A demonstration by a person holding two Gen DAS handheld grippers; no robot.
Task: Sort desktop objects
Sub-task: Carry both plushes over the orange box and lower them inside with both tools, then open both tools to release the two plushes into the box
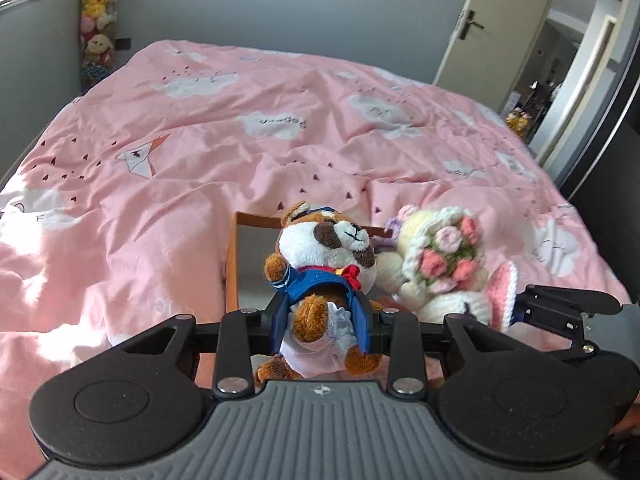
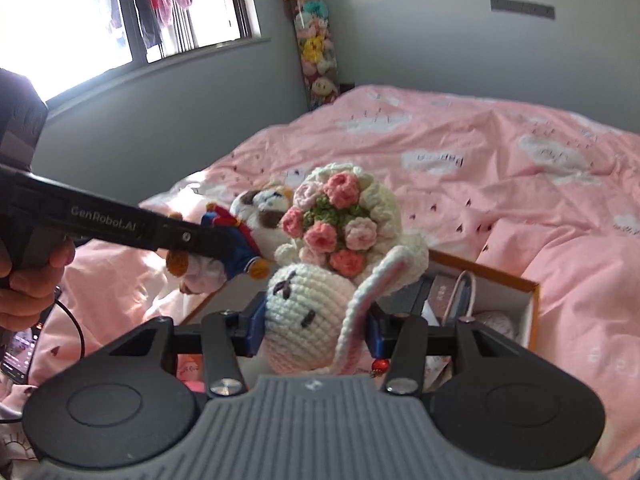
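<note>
Daylight poured through the sliding glass window (image 2: 120,12), blown out to white glare in the right wrist view. It washed the crumpled pink cloud-print bedspread (image 1: 200,152) with bright patches and soft fold shadows. Fisheye distortion bowed the room's edges; the dark-handled white door (image 1: 484,36) looked perhaps slightly soft.

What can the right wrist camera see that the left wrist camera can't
Only the right wrist view shows the window, the hand holding the left tool, a phone and items inside the orange box.
Only the left wrist view shows the open door and the room beyond it.
Both show the plush dog in the left tool, the crochet bunny in the right tool, and the pink bedspread.
</note>
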